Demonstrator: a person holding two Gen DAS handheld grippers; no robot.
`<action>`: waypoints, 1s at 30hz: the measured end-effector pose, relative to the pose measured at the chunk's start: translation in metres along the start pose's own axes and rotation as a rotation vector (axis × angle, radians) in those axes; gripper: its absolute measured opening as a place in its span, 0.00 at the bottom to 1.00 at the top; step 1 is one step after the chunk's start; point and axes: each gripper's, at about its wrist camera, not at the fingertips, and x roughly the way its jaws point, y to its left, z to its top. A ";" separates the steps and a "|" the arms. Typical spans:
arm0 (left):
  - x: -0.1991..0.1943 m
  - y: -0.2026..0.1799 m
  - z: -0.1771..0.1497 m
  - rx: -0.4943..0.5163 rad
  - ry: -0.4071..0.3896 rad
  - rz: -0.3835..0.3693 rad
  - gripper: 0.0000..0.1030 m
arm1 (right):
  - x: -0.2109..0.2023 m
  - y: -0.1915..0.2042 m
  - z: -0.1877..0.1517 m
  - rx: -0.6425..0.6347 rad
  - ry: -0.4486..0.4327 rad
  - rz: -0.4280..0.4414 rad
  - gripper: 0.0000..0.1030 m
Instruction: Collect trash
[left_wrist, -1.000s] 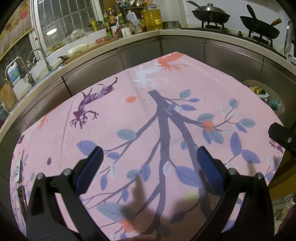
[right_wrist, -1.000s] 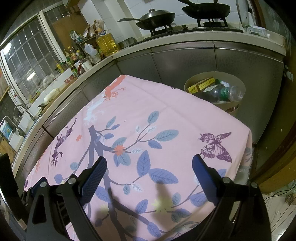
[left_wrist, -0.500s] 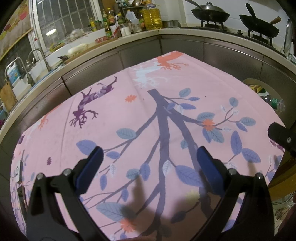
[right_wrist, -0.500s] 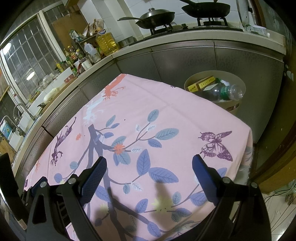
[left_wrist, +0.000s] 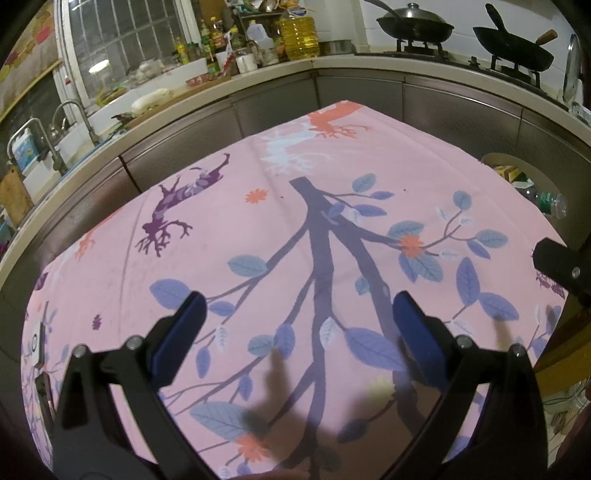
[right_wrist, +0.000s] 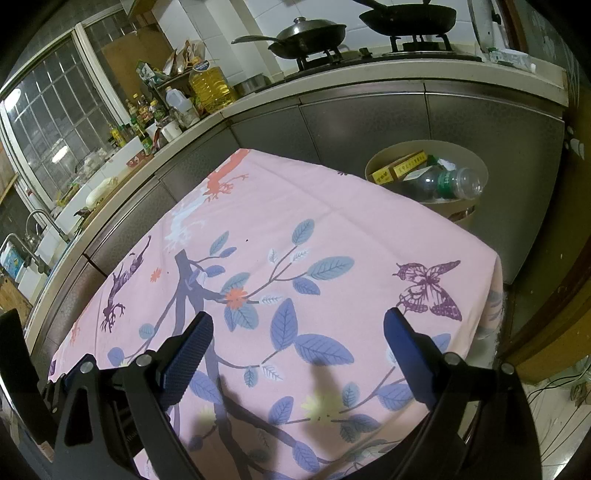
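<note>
Above a table covered with a pink leaf-patterned tablecloth (left_wrist: 280, 229), the left gripper (left_wrist: 297, 325) and right gripper (right_wrist: 295, 343) hover with their blue-padded jaws spread wide, holding nothing. Beyond the table's far right corner stands a round beige bin (right_wrist: 476, 166) against grey kitchen cabinets (right_wrist: 369, 122), holding a clear plastic bottle (right_wrist: 443, 182) and yellow boxes (right_wrist: 397, 168).

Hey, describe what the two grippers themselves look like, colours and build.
Both look alike. The left gripper and right gripper each have two angular matte-black plastic arms with round silver screw heads, ending in flat dark-blue fingers with finely ribbed pads. No cables, sleeves or markings are visible.
</note>
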 end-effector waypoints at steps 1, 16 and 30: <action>0.000 -0.001 0.001 -0.001 0.000 0.001 0.94 | 0.000 0.000 0.000 0.000 -0.001 0.000 0.87; 0.002 -0.008 0.004 0.017 0.007 -0.032 0.94 | 0.000 0.000 0.000 -0.001 -0.001 0.000 0.87; -0.001 -0.009 0.007 0.031 -0.003 -0.030 0.94 | -0.001 0.000 0.002 0.000 -0.002 0.001 0.87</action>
